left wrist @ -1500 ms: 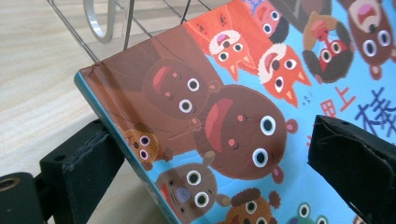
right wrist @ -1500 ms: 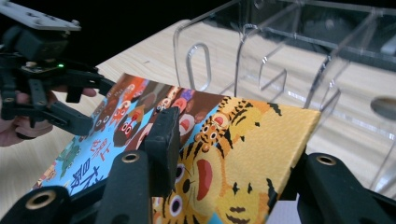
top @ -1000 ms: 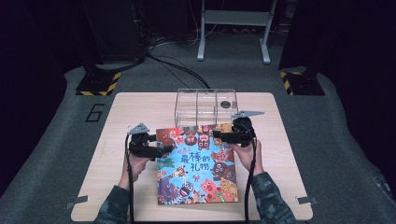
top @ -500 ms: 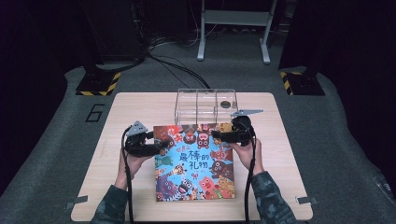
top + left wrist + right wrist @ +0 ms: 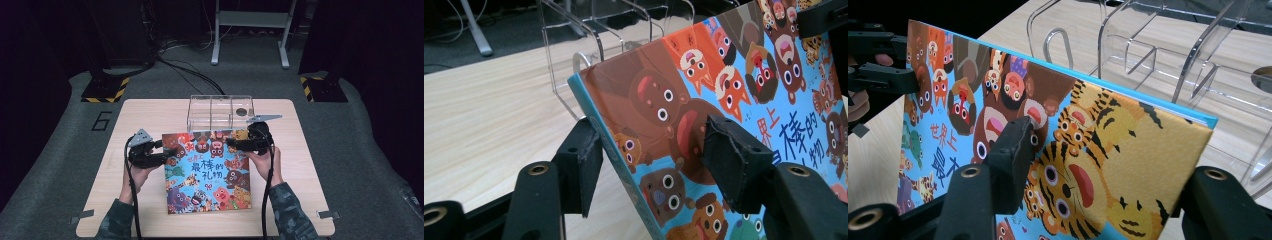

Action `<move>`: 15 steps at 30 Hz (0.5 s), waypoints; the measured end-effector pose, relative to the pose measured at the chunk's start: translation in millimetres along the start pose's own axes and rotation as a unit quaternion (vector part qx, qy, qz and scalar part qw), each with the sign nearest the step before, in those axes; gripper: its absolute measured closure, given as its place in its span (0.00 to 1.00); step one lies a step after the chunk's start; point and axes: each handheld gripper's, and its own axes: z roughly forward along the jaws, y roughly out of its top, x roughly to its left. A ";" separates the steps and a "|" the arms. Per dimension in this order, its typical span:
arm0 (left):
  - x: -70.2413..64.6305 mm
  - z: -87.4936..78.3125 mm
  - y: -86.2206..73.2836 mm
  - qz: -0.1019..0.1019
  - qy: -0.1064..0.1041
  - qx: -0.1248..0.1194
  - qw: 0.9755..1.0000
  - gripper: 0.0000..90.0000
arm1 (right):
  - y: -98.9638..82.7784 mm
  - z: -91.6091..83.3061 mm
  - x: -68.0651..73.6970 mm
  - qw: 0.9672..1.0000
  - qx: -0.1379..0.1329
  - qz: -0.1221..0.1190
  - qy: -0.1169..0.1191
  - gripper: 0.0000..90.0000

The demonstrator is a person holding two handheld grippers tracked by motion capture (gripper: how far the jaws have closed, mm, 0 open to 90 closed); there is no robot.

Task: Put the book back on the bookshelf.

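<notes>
Lifted higher, book [image 5: 209, 170] titled "最棒的礼物" stays pinched in both grippers' jaws

A pale wooden table with rounded corners [image 5: 150, 112] stands on grey carpet [image 5: 60, 150]. At its far middle sits a clear acrylic rack with upright dividers [image 5: 220, 107]. Just in front of the rack a colourful picture book with cartoon animals on a blue cover [image 5: 207, 172] has its near edge toward the table's front.
</notes>
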 end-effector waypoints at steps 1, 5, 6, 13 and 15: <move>-0.4 -2.6 0.7 0.001 0.000 -0.002 1.000 0.48 | 1.2 -1.4 1.6 1.000 0.002 0.001 0.000 0.49; -2.2 -5.8 1.6 0.007 0.005 -0.006 1.000 0.50 | 3.0 -2.1 2.7 1.000 -0.001 -0.008 0.000 0.49; -2.8 -6.4 1.5 0.007 0.007 -0.005 1.000 0.50 | 3.3 -2.3 3.1 1.000 0.000 -0.008 0.000 0.49; -6.4 -9.2 3.0 0.016 0.016 -0.002 1.000 0.50 | 3.7 -1.8 2.5 1.000 0.001 -0.016 0.002 0.48; -7.1 -10.9 3.3 0.020 0.018 -0.003 1.000 0.51 | 4.4 -1.7 2.5 1.000 0.002 -0.023 0.002 0.48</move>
